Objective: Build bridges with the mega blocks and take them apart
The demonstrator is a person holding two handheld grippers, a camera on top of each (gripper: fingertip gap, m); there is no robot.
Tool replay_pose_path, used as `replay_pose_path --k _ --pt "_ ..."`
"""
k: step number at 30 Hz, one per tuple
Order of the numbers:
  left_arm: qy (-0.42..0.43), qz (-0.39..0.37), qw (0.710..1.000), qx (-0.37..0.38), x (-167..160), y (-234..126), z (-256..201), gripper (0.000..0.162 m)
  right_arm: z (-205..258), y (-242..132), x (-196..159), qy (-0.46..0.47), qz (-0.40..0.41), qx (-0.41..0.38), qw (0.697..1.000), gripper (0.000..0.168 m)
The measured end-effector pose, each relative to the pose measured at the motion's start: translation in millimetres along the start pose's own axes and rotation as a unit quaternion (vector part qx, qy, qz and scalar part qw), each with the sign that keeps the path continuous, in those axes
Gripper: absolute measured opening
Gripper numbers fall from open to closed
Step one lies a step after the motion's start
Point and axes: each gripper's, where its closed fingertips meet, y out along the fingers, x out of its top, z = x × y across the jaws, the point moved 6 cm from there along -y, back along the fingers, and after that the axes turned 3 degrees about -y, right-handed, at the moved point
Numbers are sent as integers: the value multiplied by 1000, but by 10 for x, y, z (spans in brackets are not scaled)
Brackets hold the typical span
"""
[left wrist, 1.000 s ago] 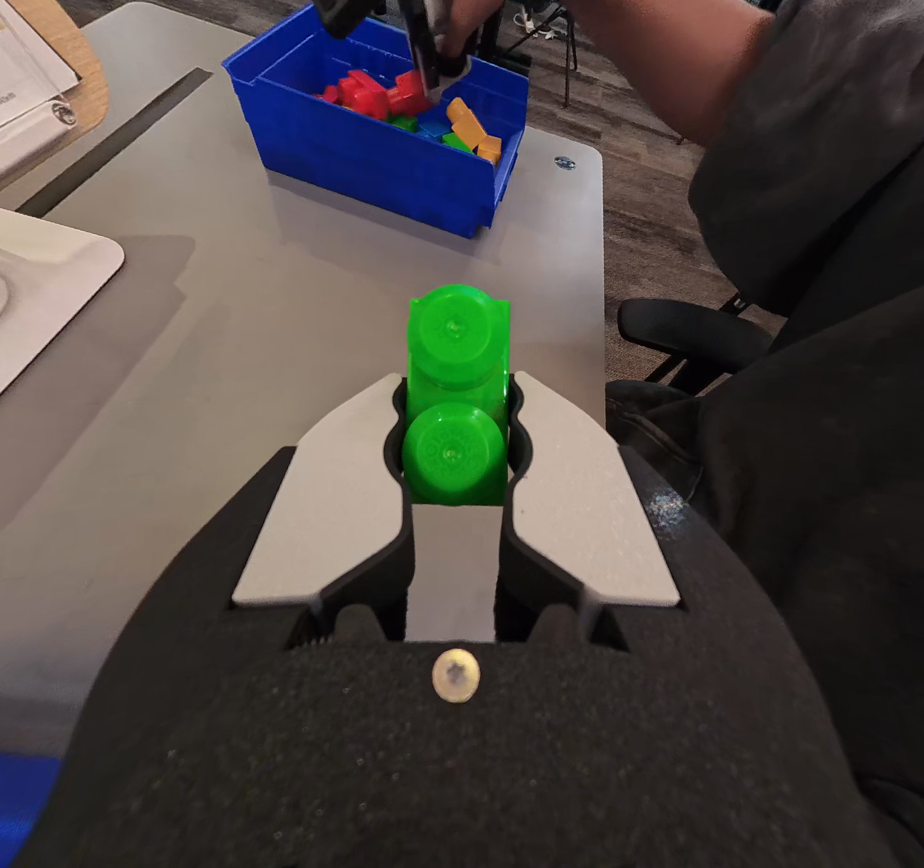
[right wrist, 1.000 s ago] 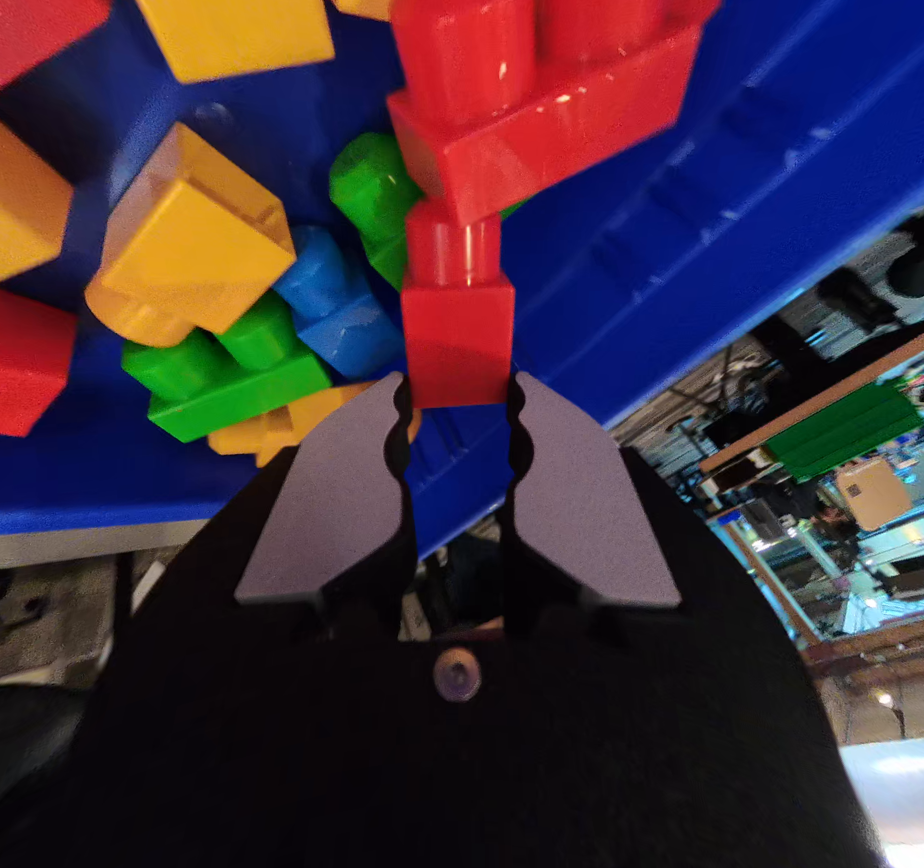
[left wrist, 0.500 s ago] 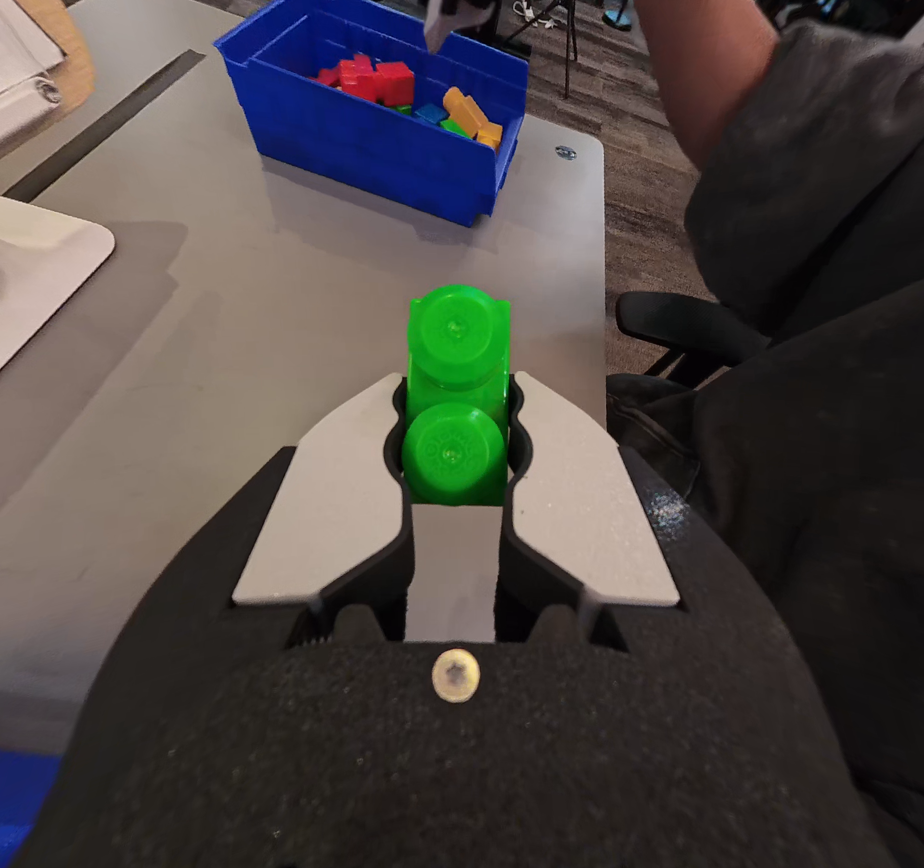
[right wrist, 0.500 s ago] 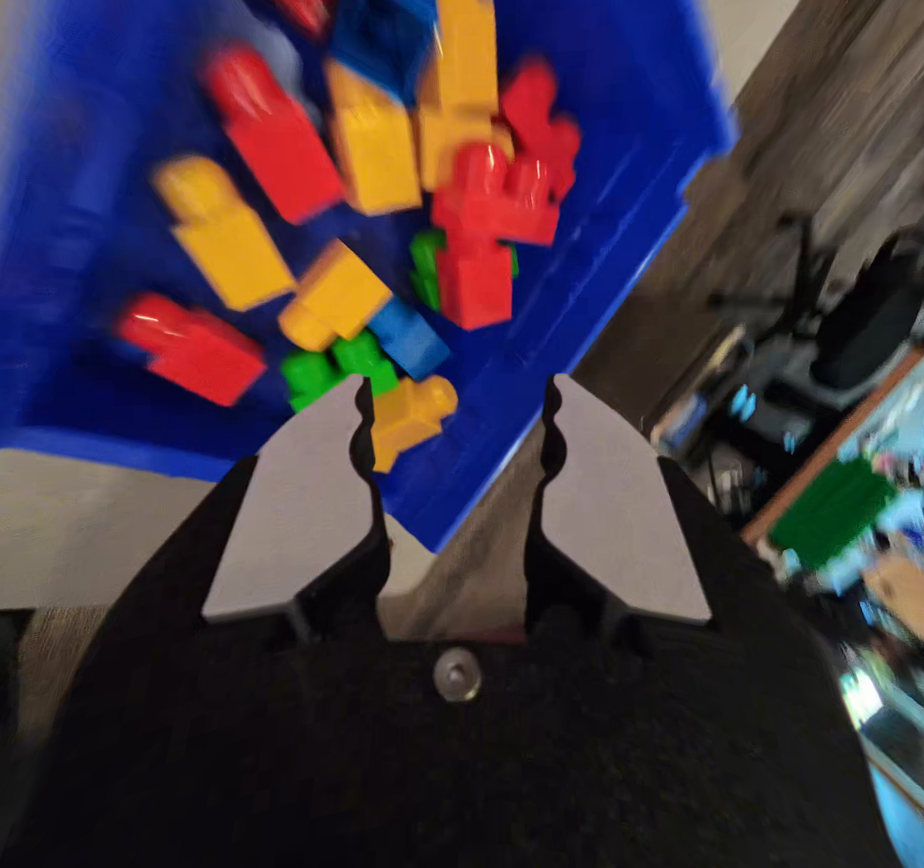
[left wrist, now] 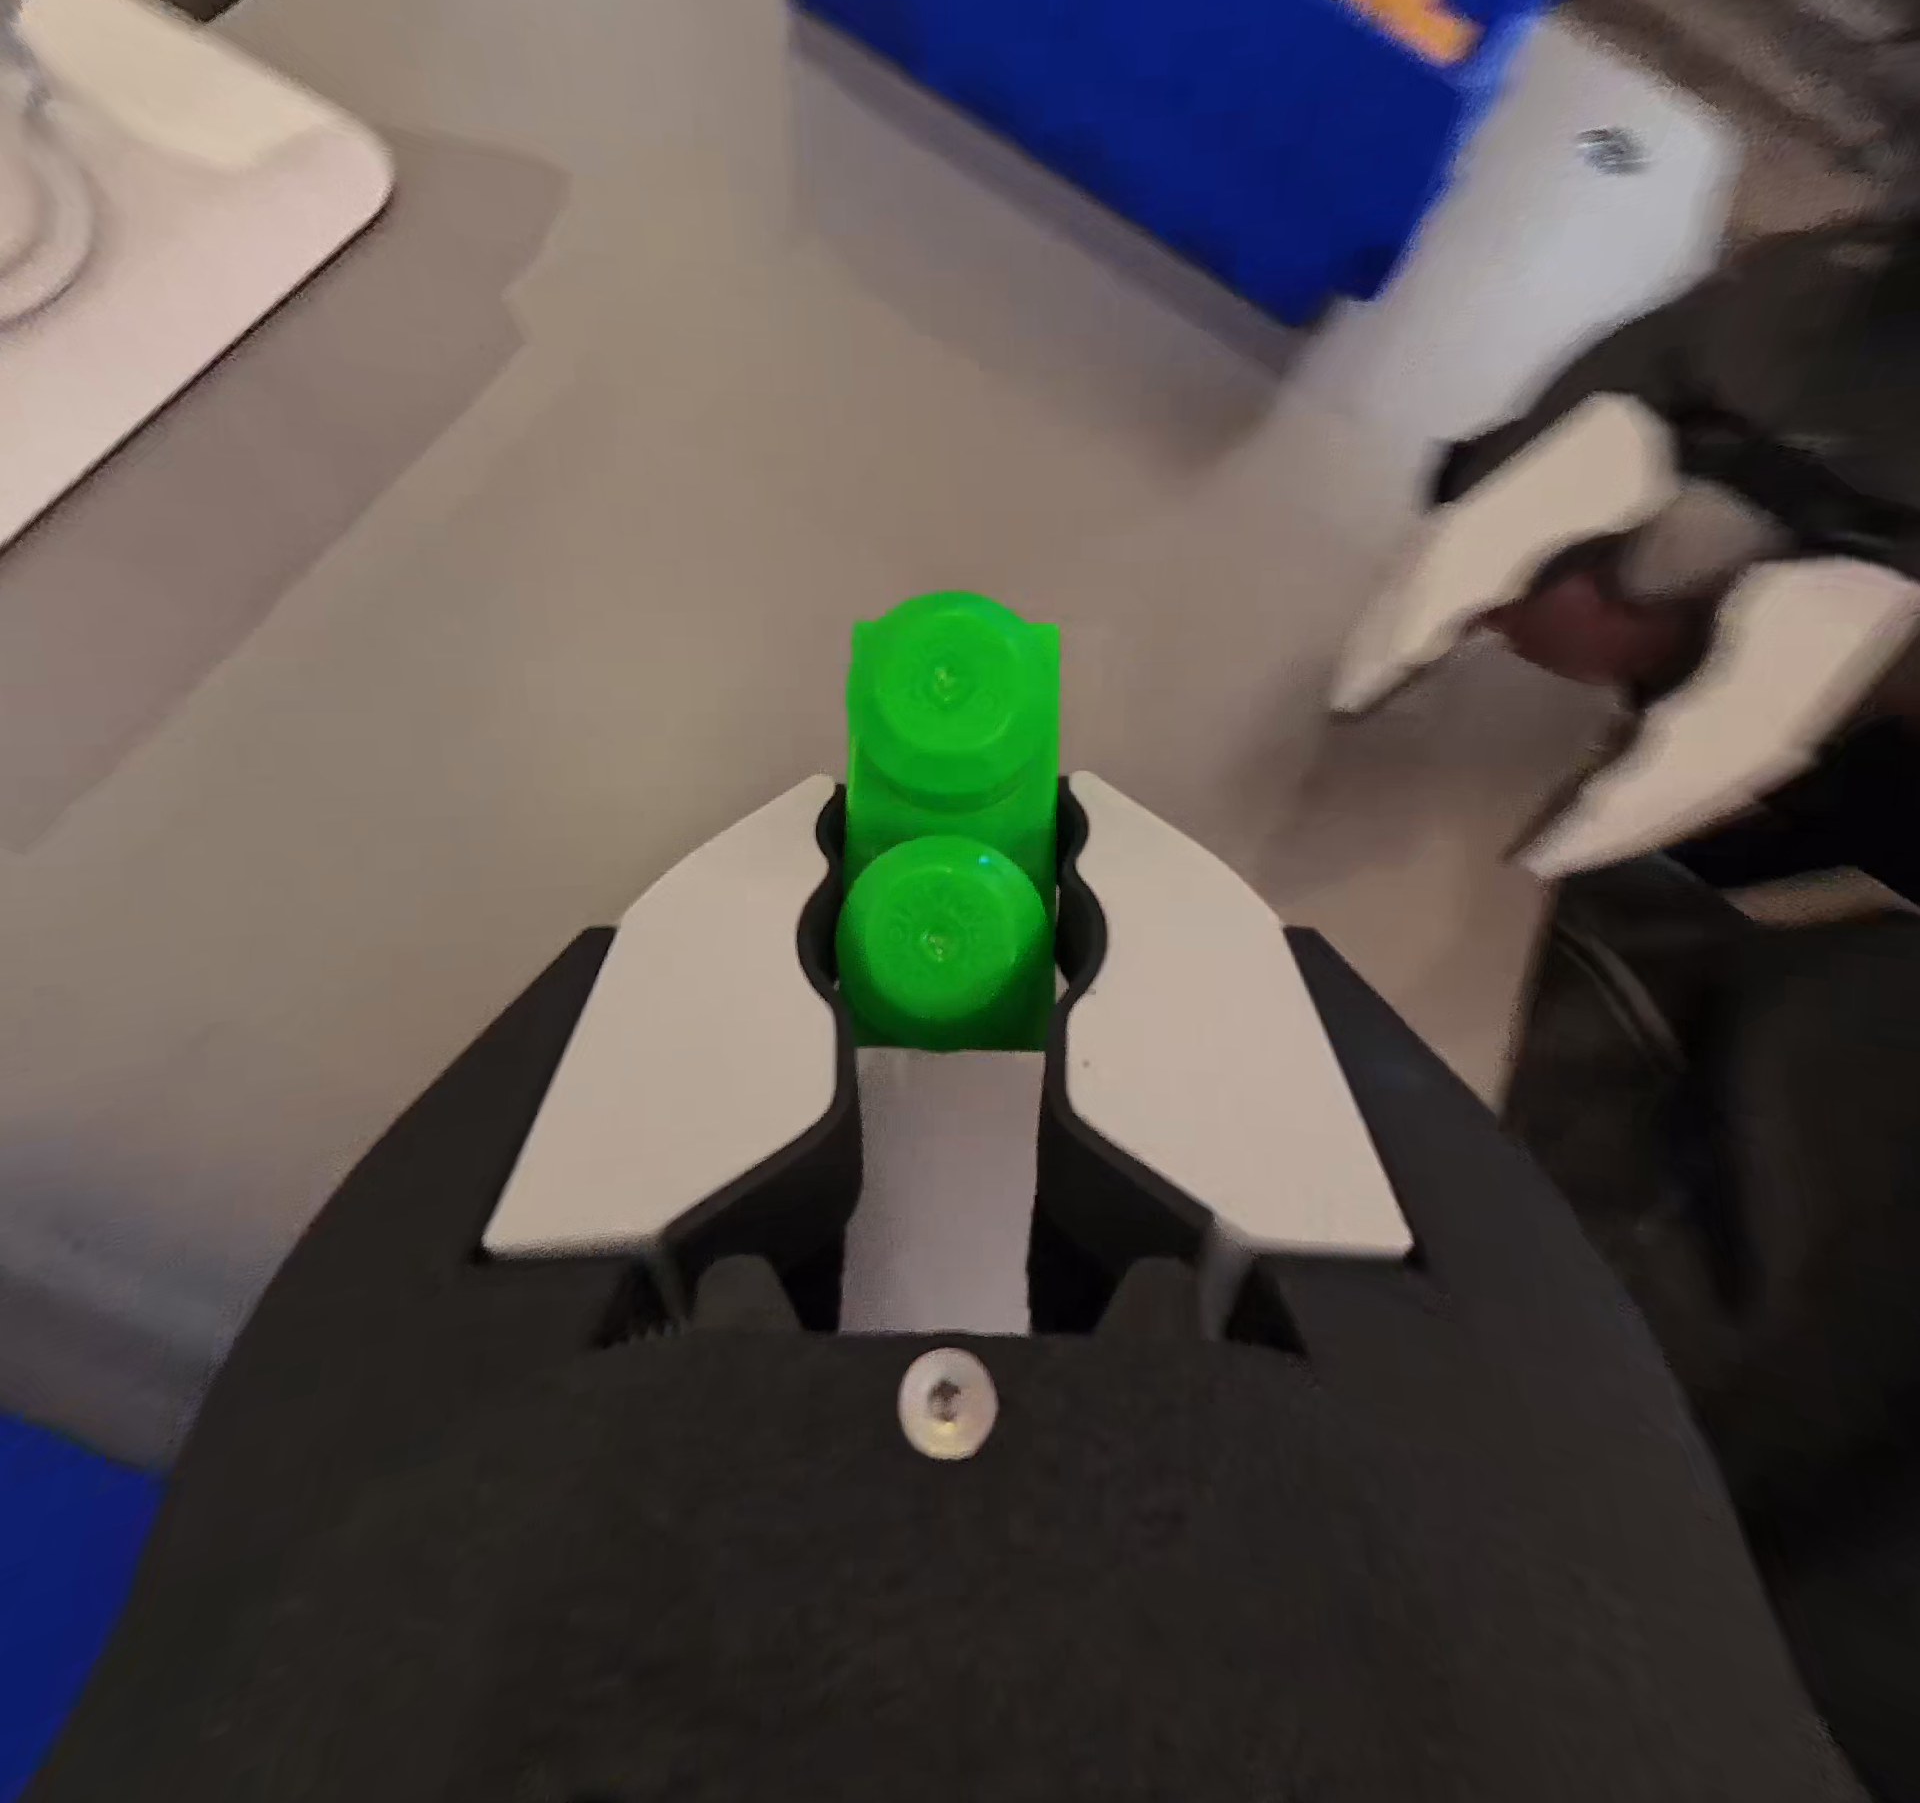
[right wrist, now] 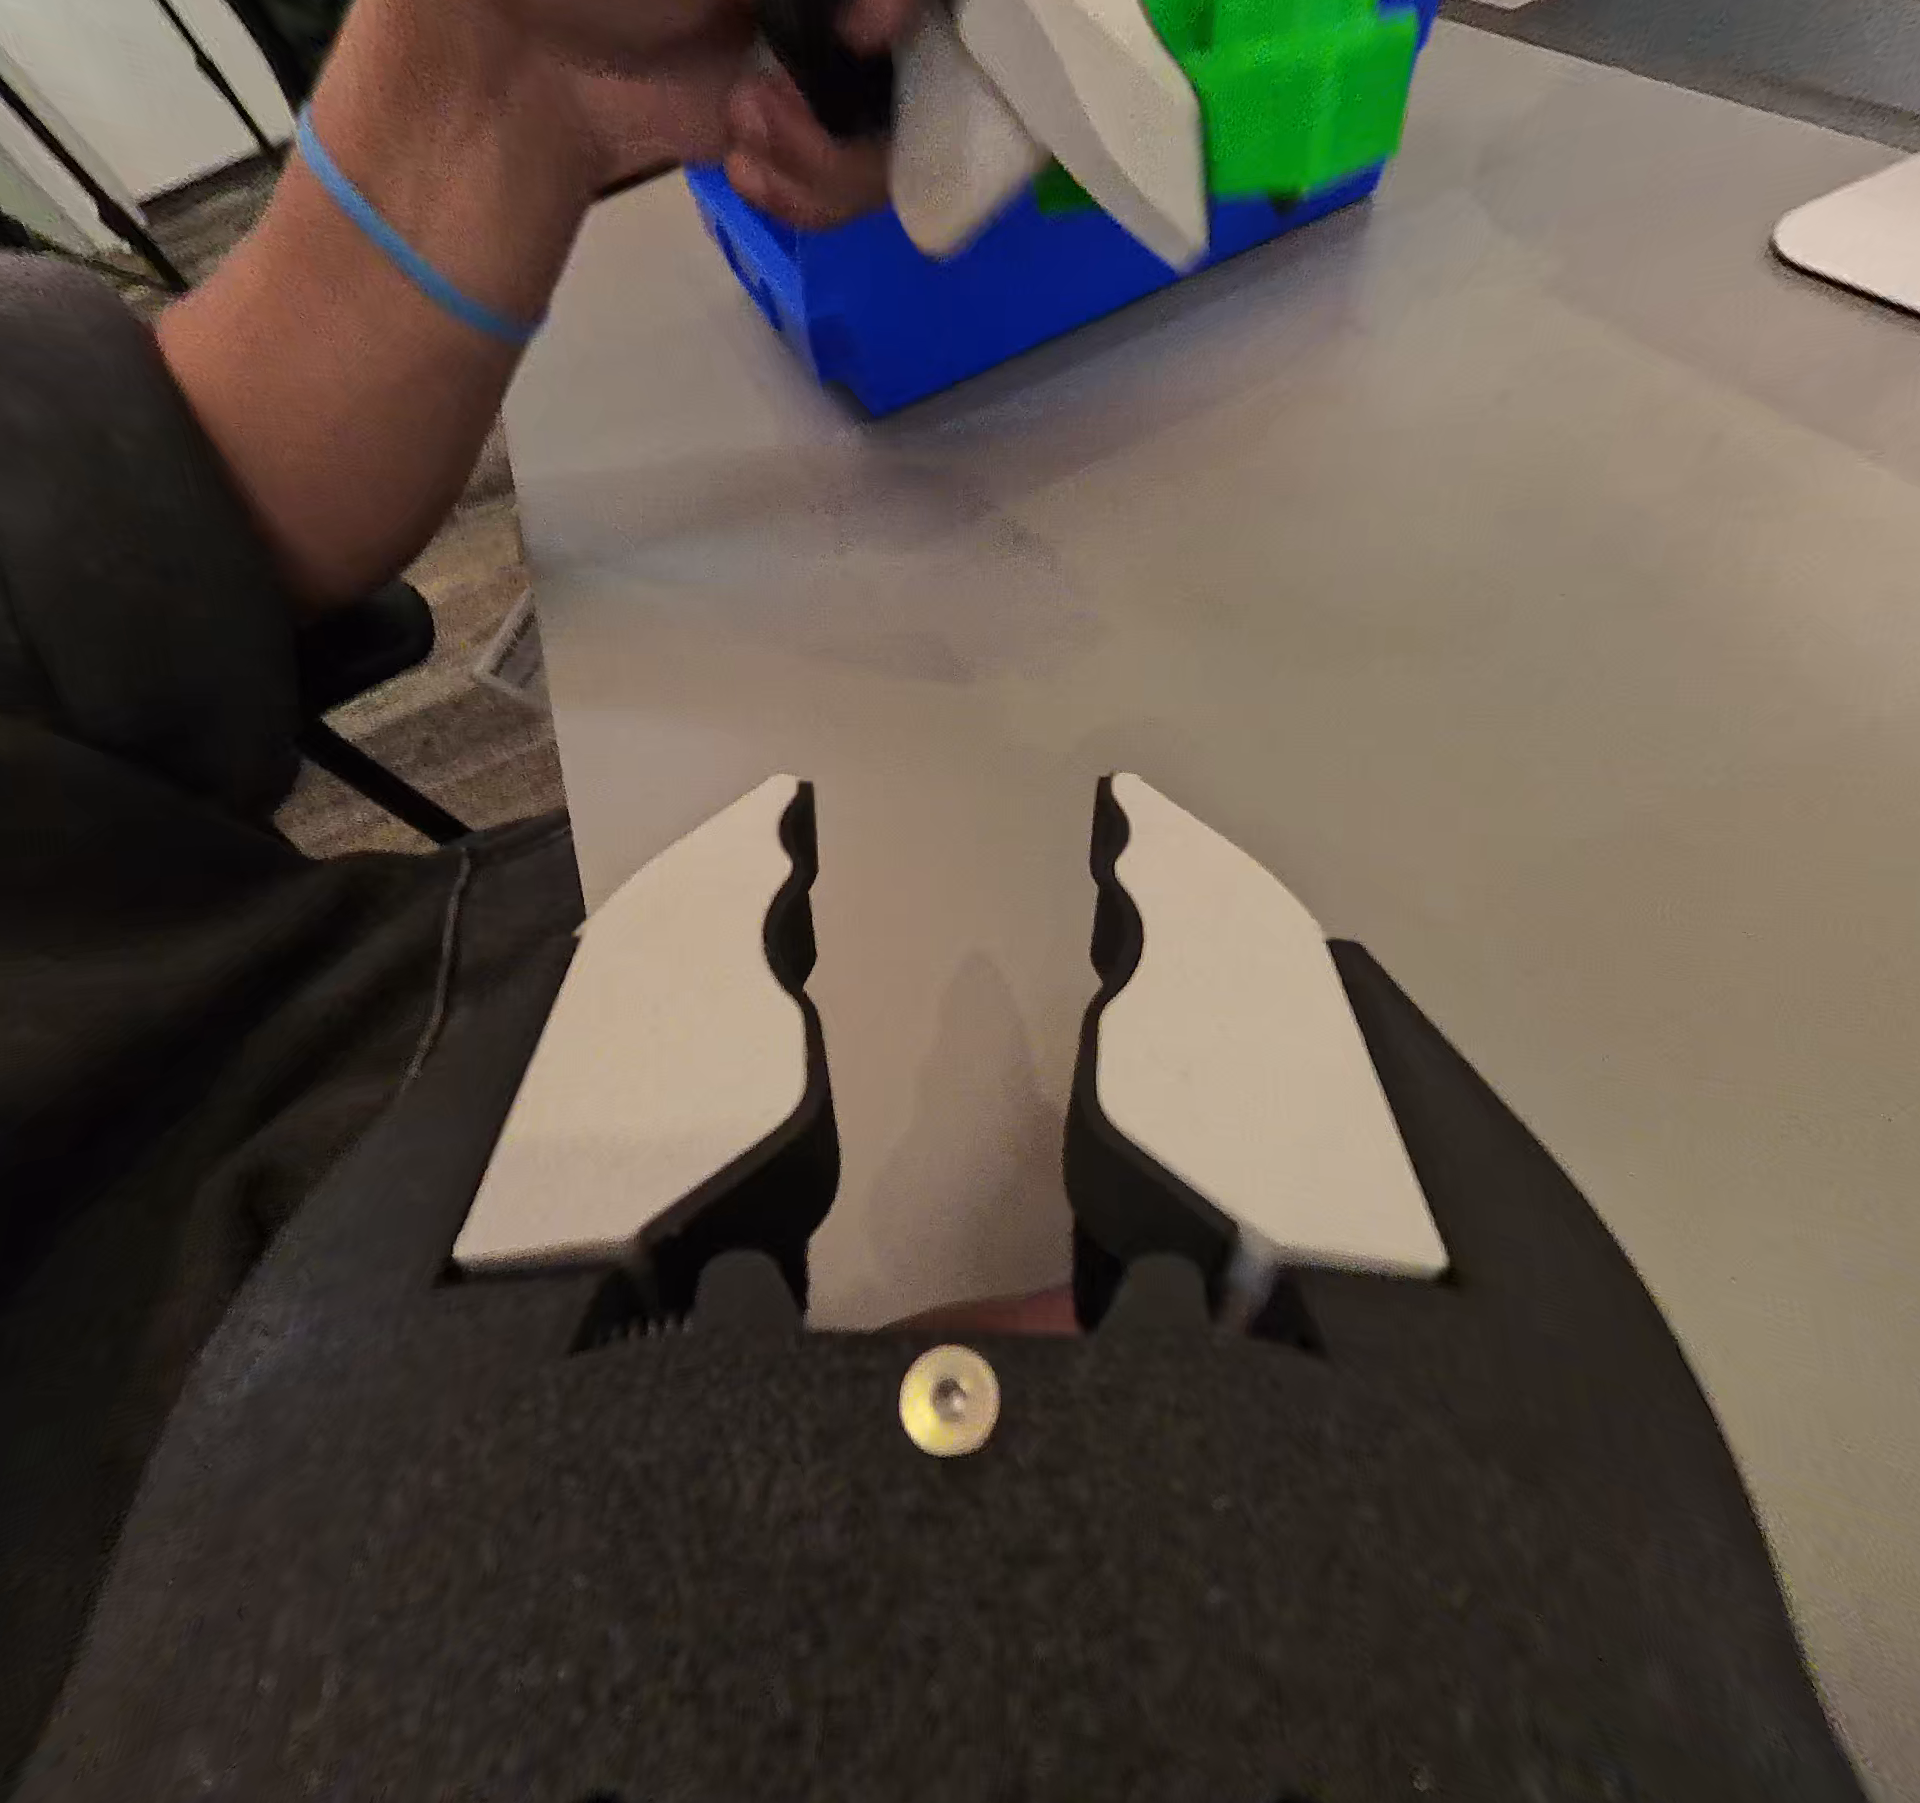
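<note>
Grey table (right wrist: 1351, 610) lies mostly bare, a blue bin (left wrist: 1143, 91) at its far edge. Left tongs (left wrist: 948, 797) are clamped on a green block (left wrist: 948, 818) above the middle; right tongs (right wrist: 951, 797) gape over the near edge.

Left wrist view: mounted behind the left gripper (left wrist: 951, 808), looking forward and steeply down along its fingers onto the grey desk (left wrist: 623, 465). It sits close above the surface. The blue bin (left wrist: 1122, 80) lies ahead at the desk's far edge, cut by the picture's top. The right gripper (left wrist: 1455, 756) shows blurred at the right.

Right wrist view: mounted behind the right gripper (right wrist: 951, 797), low and near the desk (right wrist: 1351, 558), facing across it from an edge.

Shared: both views take in the desk top and the blue bin (right wrist: 987, 319). Each shows the other gripper; the left gripper (right wrist: 1195, 205) shows at the top, held in a hand (right wrist: 561, 60).
</note>
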Motion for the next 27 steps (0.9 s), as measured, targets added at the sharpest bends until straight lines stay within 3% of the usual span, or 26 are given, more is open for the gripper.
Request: replay_pose_path --k 3,6,10,19,27 --pt "-38 42 992 110 -4 471 185 36 -71 -85 -46 56 -23 16 998 47" --pt "-48 68 985 149 -17 881 307 36 -223 -150 -149 96 -33 -1 995 44" --pt "-60 85 981 163 -68 1160 410 36 -266 -236 -198 119 -46 12 992 42" --pt "-39 98 979 177 -154 1366 383 36 -234 -213 -255 99 -22 12 995 42" --pt "-34 80 978 192 -169 1198 306 42 -316 -201 -282 109 -12 -34 993 43"
